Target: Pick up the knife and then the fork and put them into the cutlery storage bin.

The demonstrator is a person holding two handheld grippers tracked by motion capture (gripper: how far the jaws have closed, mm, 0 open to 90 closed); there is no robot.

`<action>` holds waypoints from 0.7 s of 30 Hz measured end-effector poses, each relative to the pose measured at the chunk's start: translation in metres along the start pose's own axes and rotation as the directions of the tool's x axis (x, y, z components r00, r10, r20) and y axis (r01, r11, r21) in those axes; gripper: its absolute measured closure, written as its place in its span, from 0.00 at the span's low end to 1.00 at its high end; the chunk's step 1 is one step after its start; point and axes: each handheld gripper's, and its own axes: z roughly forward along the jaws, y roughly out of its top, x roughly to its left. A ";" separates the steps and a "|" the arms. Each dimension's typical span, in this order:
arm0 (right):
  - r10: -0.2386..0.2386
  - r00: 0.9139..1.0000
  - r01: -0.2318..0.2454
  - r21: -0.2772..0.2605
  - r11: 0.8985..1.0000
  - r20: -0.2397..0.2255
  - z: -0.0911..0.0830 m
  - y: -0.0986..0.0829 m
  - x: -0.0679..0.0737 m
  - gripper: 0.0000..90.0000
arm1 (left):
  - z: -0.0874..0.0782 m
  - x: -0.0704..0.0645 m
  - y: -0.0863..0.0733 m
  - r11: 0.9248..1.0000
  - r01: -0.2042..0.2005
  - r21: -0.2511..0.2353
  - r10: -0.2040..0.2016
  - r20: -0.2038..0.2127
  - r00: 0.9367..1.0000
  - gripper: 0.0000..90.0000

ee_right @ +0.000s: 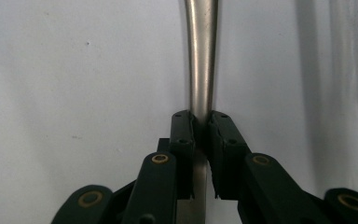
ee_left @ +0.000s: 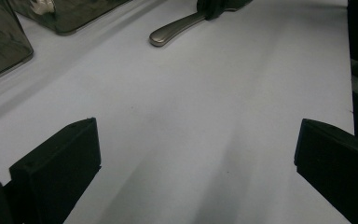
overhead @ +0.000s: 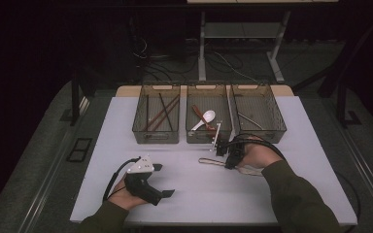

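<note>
We saw the right gripper (ee_right: pixel 201 122) clenched on a smooth, brushed-metal utensil handle (ee_right: pixel 201 56), a slim rounded bar that widened away from the fingers and lay on the matte white bench (overhead: pixel 291 145). The left gripper (ee_left: pixel 196 158) was released, its blocky black fingers (ee_left: pixel 60 163) wide apart over bare bench. Beyond the right fingers stood three smoky translucent bins (overhead: pixel 156 114).

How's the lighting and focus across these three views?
High view: table lit, room beyond dark. Left gripper view: soft shadows on the white top, metal handle slightly blurred. Right gripper view: sharp, glare along the handle clamped in the right gripper.
</note>
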 end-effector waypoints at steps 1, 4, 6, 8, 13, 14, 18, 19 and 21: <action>-0.002 1.000 0.002 -0.007 1.000 -0.001 0.000 -0.001 0.000 0.89 | 0.000 0.000 0.000 1.000 0.000 0.000 0.000 0.000 1.000 0.00; 0.005 1.000 -0.005 -0.023 1.000 0.005 -0.002 -0.004 -0.002 0.89 | 0.000 0.000 0.000 1.000 0.000 -0.001 0.000 0.001 1.000 0.00; 0.014 1.000 -0.014 -0.035 0.999 0.011 -0.004 -0.006 -0.004 0.89 | 0.000 0.001 0.000 1.000 -0.001 0.000 0.001 0.002 1.000 0.00; 0.020 1.000 -0.019 -0.056 0.998 0.022 -0.009 -0.009 -0.006 0.89 | 0.000 0.001 0.000 1.000 -0.001 0.000 0.001 0.002 1.000 0.00; 0.083 0.996 -0.079 -0.135 0.988 0.027 -0.024 -0.020 -0.012 0.89 | 0.000 0.000 0.000 1.000 -0.002 0.000 0.002 0.003 1.000 0.00; 0.093 0.995 -0.088 -0.158 0.983 0.025 -0.027 -0.023 -0.013 0.89 | 0.000 0.000 0.000 1.000 -0.001 0.000 0.001 0.003 1.000 0.00; 0.128 0.992 -0.121 -0.244 0.962 0.010 -0.039 -0.035 -0.018 0.89 | 0.000 0.001 0.000 1.000 -0.001 0.001 0.001 0.004 1.000 0.00; 0.149 0.989 -0.144 -0.265 0.953 -0.001 -0.042 -0.038 -0.018 0.89 | 0.000 0.001 0.000 1.000 -0.001 0.000 0.001 0.004 1.000 0.00; 0.167 0.986 -0.158 -0.307 0.938 0.004 -0.048 -0.045 -0.021 0.89 | 0.000 0.001 0.000 1.000 0.000 0.000 0.000 0.003 1.000 0.00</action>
